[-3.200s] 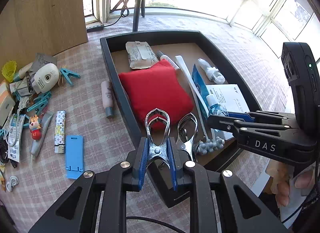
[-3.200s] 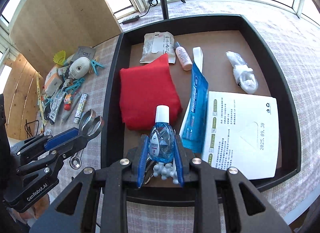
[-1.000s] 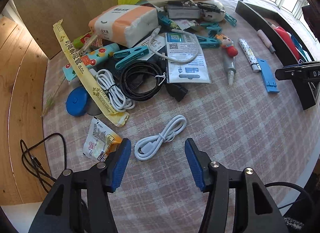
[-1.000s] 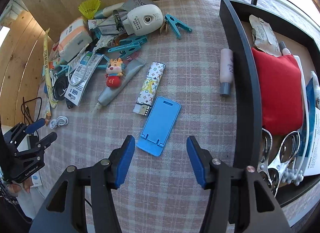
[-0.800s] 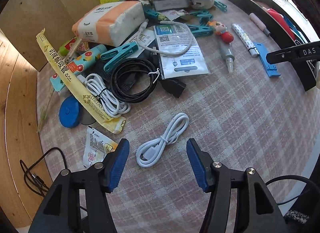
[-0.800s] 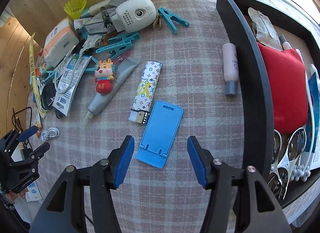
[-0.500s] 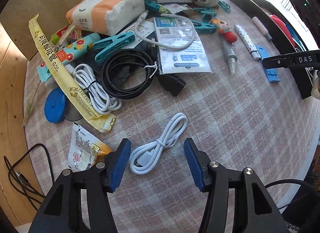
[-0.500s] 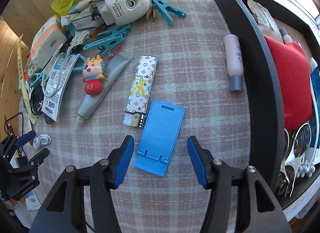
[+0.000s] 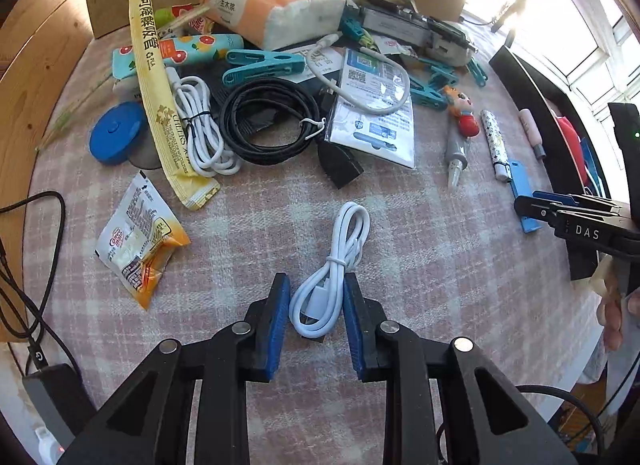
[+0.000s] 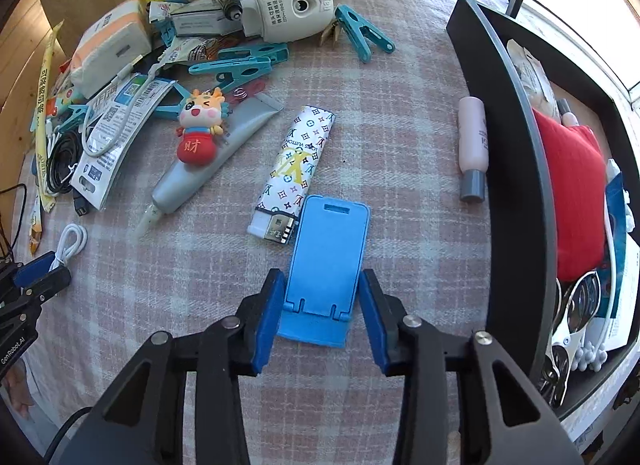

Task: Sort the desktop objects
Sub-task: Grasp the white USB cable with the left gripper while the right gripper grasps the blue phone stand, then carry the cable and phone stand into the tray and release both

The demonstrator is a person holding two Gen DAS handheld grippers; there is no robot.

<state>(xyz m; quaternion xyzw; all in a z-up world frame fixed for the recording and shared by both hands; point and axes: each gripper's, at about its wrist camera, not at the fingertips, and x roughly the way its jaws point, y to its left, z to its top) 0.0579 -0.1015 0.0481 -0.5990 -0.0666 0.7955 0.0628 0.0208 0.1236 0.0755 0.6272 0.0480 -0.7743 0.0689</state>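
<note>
A small coiled white cable [image 9: 330, 277] lies on the checked cloth. My left gripper [image 9: 316, 305] is open, its blue pads on either side of the cable's near end, not pressing it. A blue phone stand [image 10: 326, 269] lies flat beside a patterned lighter [image 10: 294, 167]. My right gripper [image 10: 323, 305] is open, its pads straddling the stand's near end with small gaps. The left gripper also shows in the right wrist view [image 10: 38, 273], and the right gripper in the left wrist view [image 9: 560, 209].
A black tray [image 10: 516, 153] at the right holds a red pouch [image 10: 576, 193], metal clips and packets. A pink tube [image 10: 472, 145] lies by its wall. A pile of cables [image 9: 264, 125], teal pegs, a tissue pack [image 9: 272, 9] and sachets fills the far cloth.
Both grippers left the tray empty, crossed to the cloth and came down. The left jaws have narrowed around the white cable; the right jaws have narrowed around the blue stand.
</note>
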